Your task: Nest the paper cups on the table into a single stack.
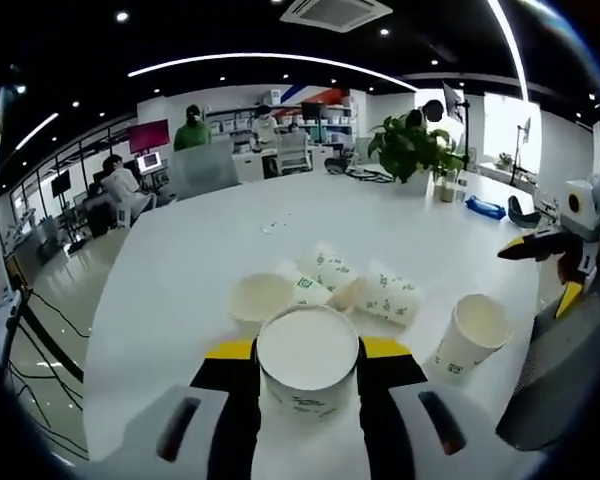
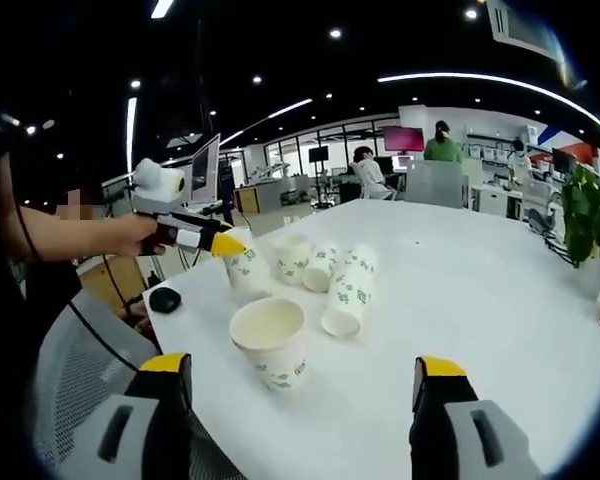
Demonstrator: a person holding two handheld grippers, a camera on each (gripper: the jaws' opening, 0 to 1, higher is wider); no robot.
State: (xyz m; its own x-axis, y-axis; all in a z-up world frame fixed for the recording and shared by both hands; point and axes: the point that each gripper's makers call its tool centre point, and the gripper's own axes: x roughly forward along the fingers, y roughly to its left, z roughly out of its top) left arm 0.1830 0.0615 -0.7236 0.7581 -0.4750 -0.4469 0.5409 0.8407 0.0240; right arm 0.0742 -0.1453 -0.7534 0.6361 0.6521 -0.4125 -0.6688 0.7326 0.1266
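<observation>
**Left gripper clamped on one cup, right gripper wide apart above the tabletop**

Here in the left gripper view, the left gripper (image 1: 308,375) has its jaws pressed against both sides of an upright paper cup (image 1: 307,362), mouth up, right at 6 o'clock. Just beyond it, toward 12 o'clock, an empty upright cup (image 1: 259,299) stands on the white tabletop (image 1: 180,260), and beside that lie toppled cups (image 1: 330,272) with green print, a further one on its side (image 1: 392,295) at about 1 o'clock. Out at 3 o'clock a lone upright cup (image 1: 470,335) stands apart from the cluster. The right gripper (image 1: 540,246) peeks in from 3 o'clock at the frame's edge; its jaw state can't be told from here.

Over to the right gripper view: the right gripper (image 2: 305,385) has its jaws spread wide, nothing between them. Dead ahead an upright cup (image 2: 270,342) sits near the tabletop edge (image 2: 460,300). Past it, a lying cup (image 2: 347,295), and more cups (image 2: 305,258) behind toward 12 o'clock. At 10 o'clock a hand (image 2: 140,233) carries the left gripper (image 2: 220,243), gripped on a cup (image 2: 245,268).
</observation>
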